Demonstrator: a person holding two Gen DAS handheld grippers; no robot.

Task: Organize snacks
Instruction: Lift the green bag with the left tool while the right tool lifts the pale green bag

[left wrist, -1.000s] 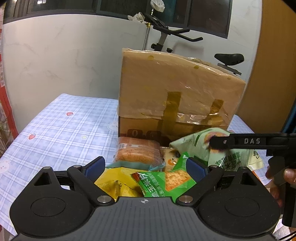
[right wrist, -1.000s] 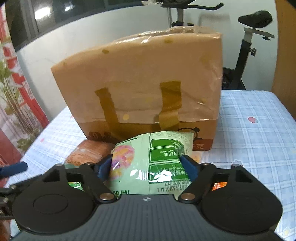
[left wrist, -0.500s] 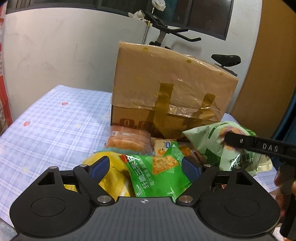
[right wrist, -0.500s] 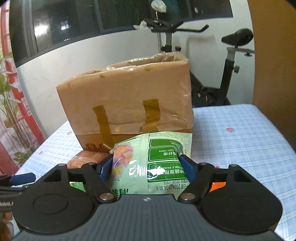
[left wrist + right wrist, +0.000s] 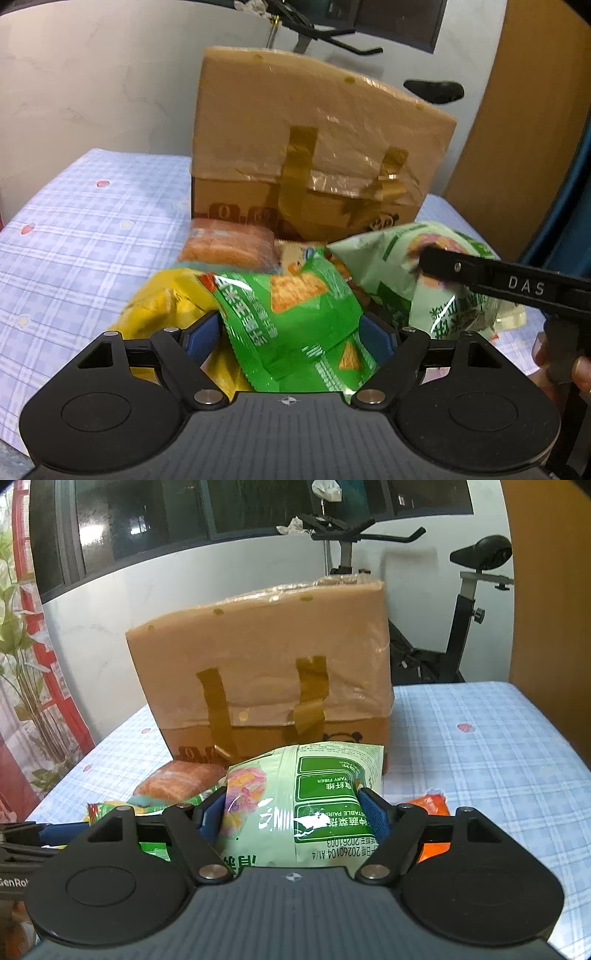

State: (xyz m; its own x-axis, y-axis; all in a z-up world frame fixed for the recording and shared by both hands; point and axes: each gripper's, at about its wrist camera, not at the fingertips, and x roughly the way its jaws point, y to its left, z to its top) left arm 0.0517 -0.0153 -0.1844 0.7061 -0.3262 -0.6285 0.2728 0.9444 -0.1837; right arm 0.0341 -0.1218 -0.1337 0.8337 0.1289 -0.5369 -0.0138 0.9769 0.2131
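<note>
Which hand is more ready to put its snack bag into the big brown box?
Probably the right. Its hand-held gripper already clamps the pale green bag facing the box. The left hand-held gripper is closing around the bright green bag.

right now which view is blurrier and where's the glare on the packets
Left wrist view: softer, with motion smear on the bright green packet and cardboard box; small glare streak near the packet's top. Right wrist view: sharper, print readable, but a white glare patch on the pale green packet. Both bend straight edges, fisheye.
</note>
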